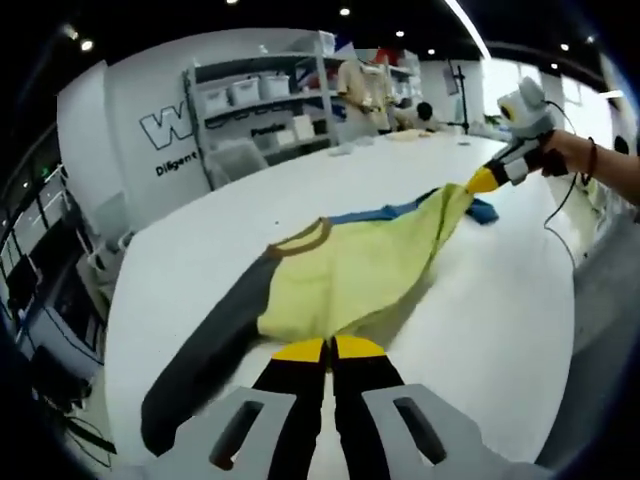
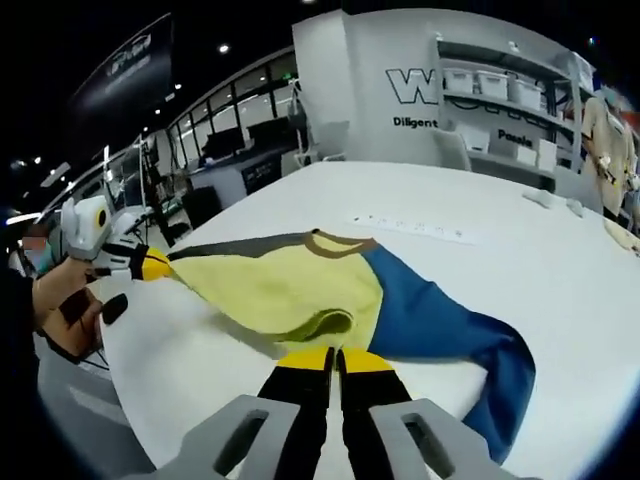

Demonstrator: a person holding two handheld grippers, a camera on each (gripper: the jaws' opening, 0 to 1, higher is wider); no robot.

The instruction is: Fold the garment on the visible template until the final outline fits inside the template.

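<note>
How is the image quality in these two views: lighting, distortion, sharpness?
Left gripper view: even ceiling light, strong fisheye bending of the white table, the garment reasonably sharp, the right gripper at its far corner slightly soft. Right gripper view: same curvature, dim background, bright table, soft shadow under the garment's folded edge; the left gripper looks small and blurry.

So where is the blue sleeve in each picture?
Left gripper view: the blue sleeve peeks out far away at upper right, behind the yellow body, below the right gripper.
Right gripper view: it lies close, at right of centre, reaching down to the lower right.
Shared landmark: the brown collar.
</note>
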